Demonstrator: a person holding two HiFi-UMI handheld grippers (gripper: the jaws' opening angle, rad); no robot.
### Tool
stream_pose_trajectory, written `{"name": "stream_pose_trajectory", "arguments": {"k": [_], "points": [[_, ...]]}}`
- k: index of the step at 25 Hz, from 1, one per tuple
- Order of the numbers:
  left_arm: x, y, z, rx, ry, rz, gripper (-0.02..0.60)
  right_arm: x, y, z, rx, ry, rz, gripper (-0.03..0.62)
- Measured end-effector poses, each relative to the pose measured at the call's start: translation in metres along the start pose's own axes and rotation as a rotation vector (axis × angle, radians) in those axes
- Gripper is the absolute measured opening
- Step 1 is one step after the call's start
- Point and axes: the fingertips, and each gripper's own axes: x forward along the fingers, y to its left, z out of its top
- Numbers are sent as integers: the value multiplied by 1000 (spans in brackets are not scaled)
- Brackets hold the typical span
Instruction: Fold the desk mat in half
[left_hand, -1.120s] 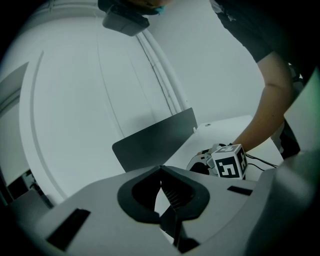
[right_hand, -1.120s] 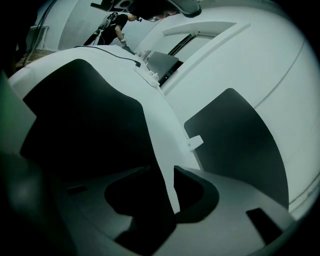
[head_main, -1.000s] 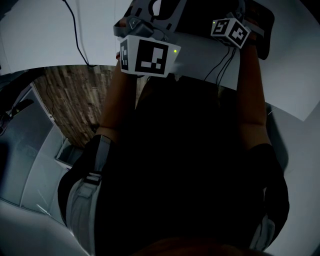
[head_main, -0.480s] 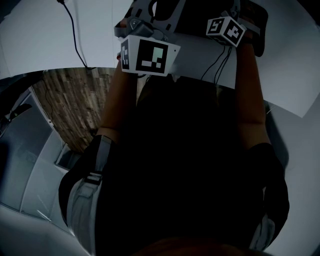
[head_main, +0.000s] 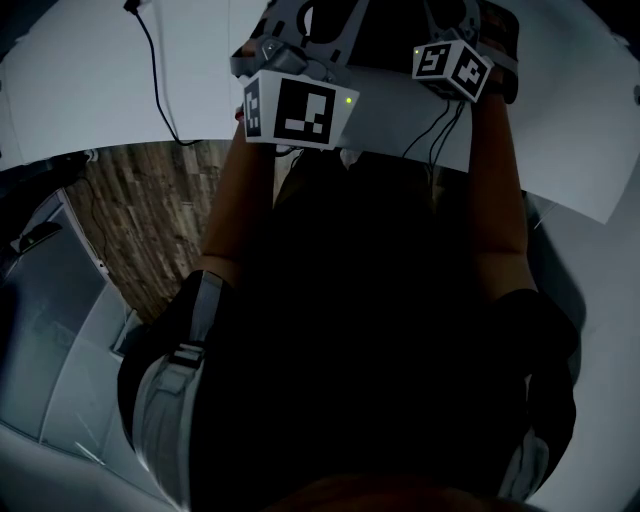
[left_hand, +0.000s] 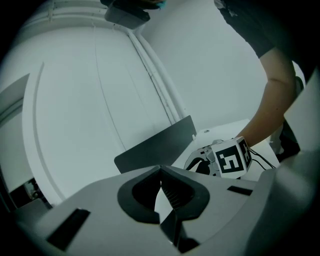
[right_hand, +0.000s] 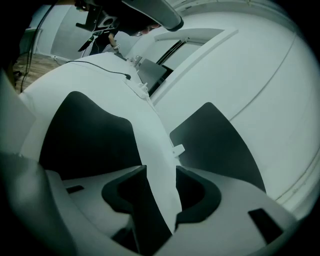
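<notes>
I'm reading the left hand-held gripper (left_hand: 160, 170) as closed, tips meeting, nothing between. The right hand-held gripper (right_hand: 160, 170) has just been opening: jaws apart, pinching nothing. The desk mat (right_hand: 85, 135) is lying on the white surface (right_hand: 107, 82) at its 9 o'clock: dark, matte, thin, with a rounded corner. I'm judging this a release; I can't tell if it's folded. Next move is calling for an edge check, then a re-pinch if flat. A similar dark panel (right_hand: 215, 145) is sitting at 1 o'clock, farther off.
</notes>
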Motion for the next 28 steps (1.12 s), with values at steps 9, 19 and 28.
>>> {"name": "stream_pose_trajectory", "arguments": {"k": [9,19,28], "points": [[-34,8,21,16,-51,12,12,-48,-11,29,63,-11,-21,190],[-70,4,16,57,-96,26,12,-99,-10,71,135,-106,-94,190],[-106,12,22,77,-134,26,12,-153,-15,117,193,-183,-123,189]]}}
